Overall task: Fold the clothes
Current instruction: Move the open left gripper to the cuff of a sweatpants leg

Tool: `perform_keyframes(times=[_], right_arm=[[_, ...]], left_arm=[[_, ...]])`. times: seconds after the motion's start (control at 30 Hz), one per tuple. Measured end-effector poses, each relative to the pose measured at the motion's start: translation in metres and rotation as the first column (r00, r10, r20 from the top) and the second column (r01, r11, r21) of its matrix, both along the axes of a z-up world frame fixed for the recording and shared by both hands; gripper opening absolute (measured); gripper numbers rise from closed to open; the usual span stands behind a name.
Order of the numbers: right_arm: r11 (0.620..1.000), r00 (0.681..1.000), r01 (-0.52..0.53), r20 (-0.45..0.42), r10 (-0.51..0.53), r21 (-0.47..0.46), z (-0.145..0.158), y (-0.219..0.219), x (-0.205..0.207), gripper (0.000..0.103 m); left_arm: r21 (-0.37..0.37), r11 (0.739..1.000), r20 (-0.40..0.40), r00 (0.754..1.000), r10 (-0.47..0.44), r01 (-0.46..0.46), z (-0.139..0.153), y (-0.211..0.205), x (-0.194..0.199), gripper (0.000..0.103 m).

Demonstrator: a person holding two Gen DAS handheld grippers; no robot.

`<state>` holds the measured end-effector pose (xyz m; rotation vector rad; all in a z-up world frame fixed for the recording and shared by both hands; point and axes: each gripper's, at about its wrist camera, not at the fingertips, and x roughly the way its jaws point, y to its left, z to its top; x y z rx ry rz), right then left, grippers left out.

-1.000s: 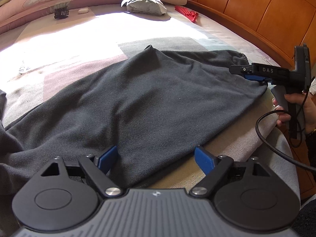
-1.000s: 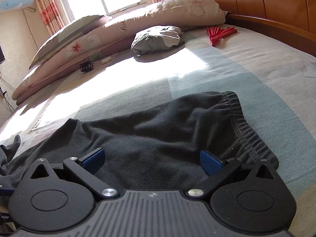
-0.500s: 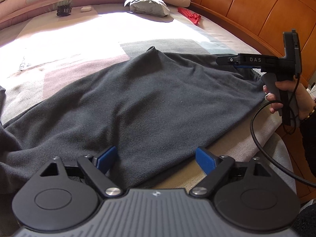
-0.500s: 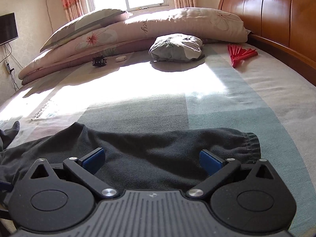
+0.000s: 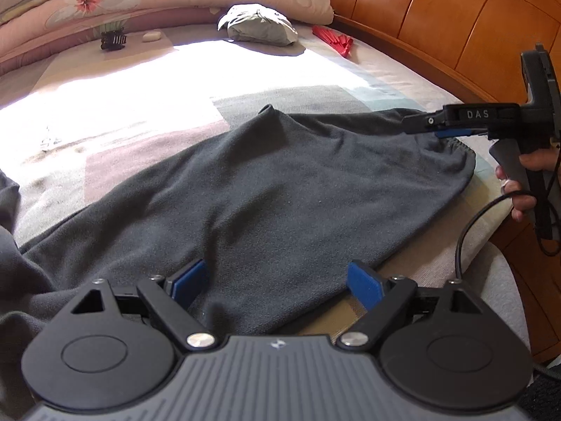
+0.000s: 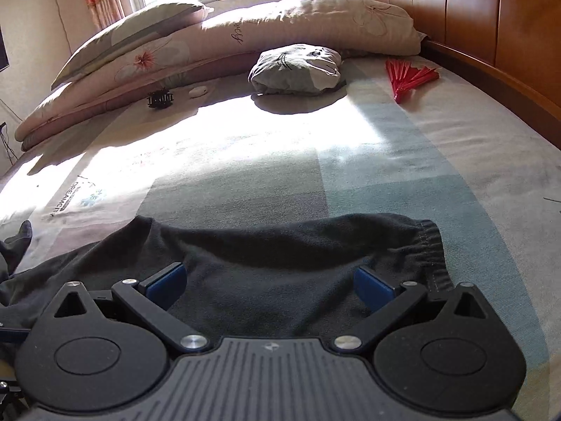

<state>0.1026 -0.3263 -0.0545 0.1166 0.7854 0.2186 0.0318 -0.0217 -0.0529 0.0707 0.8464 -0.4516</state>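
1. The right gripper [image 5: 426,124] has come up off the dark grey trousers [image 5: 280,193]; its wide-spread fingers, empty, now hover just over the elastic waistband [image 6: 429,242].
2. The left gripper [image 5: 277,282] stays equally wide open over the near edge, gripping nothing.
3. A second ago the right gripper sat lower against the waistband; the trousers lie unmoved on the bed [image 6: 385,161].
4. Likely meaning: smoothing is finished, and the first fold not yet begun.
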Motion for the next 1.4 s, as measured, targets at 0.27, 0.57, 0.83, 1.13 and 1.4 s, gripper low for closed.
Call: perform_keyframes(times=[0.27,0.57,0.83,1.13,1.4], right_arm=[[0.992,0.995,-0.011,-0.099,-0.002,-0.127,-0.039,0.030,-0.015,0.103],[0.992,0.995,-0.002,-0.103,-0.011,-0.123,-0.040,0.029,-0.014,0.103],[0.991,0.997,-0.015,-0.071,0.005,-0.134,-0.041,0.030,-0.017,0.103],[0.997,0.996,-0.021,-0.091,0.015,-0.070,-0.024,0.036,-0.037,0.103],[0.986,0.990,-0.114,-0.071,0.123,0.118,-0.009,0.060,-0.064,0.103]], left_arm=[[0.053,0.998,-0.028,0.999,0.021,-0.020,-0.011,-0.004,0.016,0.087],[0.085,0.996,-0.074,0.997,0.021,-0.014,-0.016,0.000,0.000,0.088],[0.083,0.996,-0.053,0.998,0.026,-0.021,-0.007,0.000,0.006,0.088],[0.042,0.999,-0.076,0.997,-0.005,0.008,-0.005,-0.003,0.000,0.088],[-0.069,0.991,0.004,0.993,0.119,-0.118,0.056,0.072,0.018,0.088]])
